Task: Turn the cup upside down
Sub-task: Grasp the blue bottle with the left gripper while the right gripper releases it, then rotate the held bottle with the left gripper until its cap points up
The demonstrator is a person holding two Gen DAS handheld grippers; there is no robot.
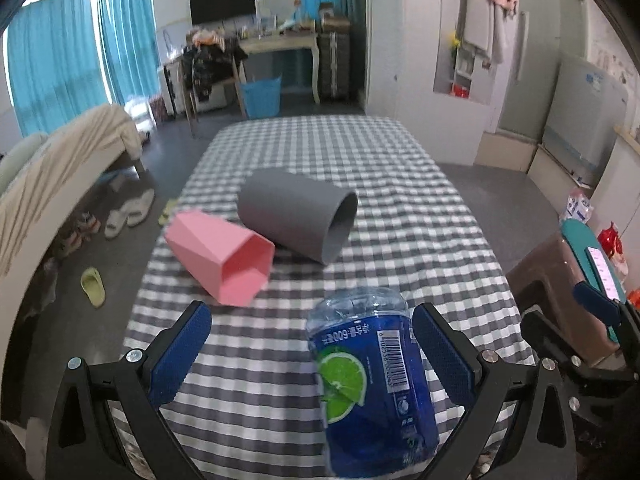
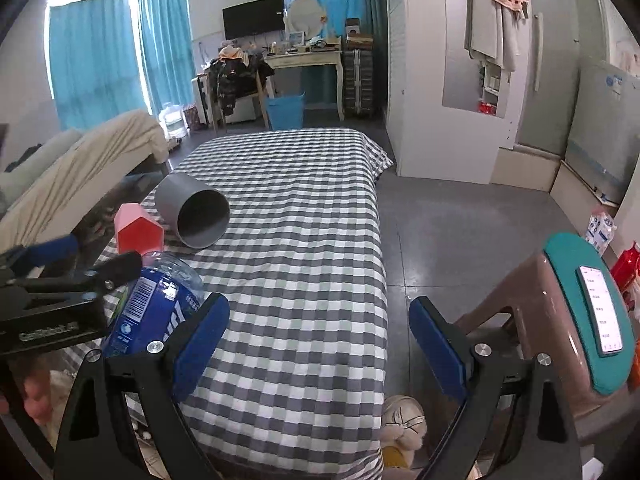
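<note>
With both my left gripper (image 1: 312, 354) and right gripper (image 2: 319, 338) spread wide and empty over the checked surface (image 1: 400, 216), the grey cup (image 1: 298, 216) lies on its side beside a pink cup (image 1: 222, 256), apparently light, rigid, smooth-walled, best pinched across mid-body.

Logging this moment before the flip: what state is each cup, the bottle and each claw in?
Grey cup: on its side, mouth open.
Pink cup: on its side, touching the grey cup.
Blue bottle: between the left claw's fingers, ungripped.
Left claw: open.
Right claw: open, empty.
</note>
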